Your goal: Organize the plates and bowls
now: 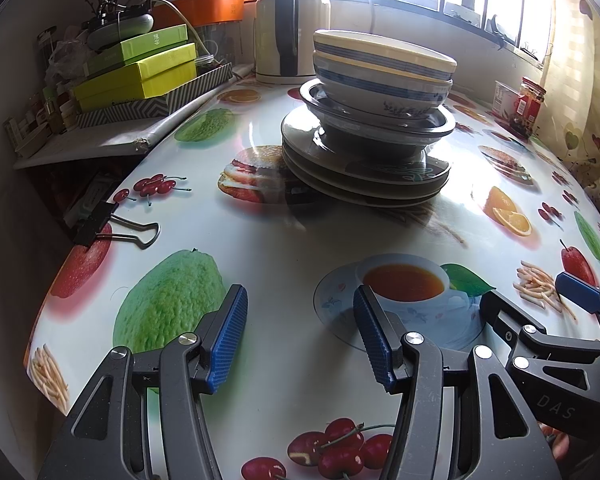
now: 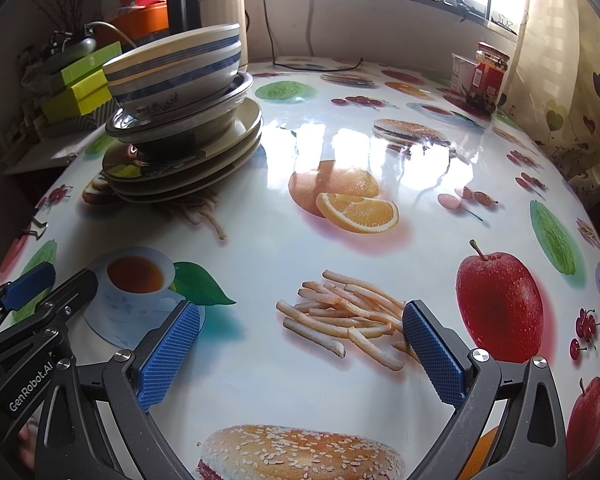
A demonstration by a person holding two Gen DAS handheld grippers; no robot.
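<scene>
Bowls (image 1: pixel 384 76) sit nested atop stacked plates (image 1: pixel 364 176) on my table (image 1: pixel 300 232); left gripper (image 1: pixel 300 334) and right gripper (image 2: pixel 300 354) hover nearby, fingers apart, holding nothing.

left gripper (image 1: pixel 300 336) jaws apart, right gripper (image 2: pixel 300 352) likewise

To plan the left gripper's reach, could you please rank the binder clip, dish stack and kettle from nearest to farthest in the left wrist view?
From the left gripper:
1. Binder clip, left table edge.
2. Dish stack, ahead, centre.
3. Kettle, behind the stack.
</scene>
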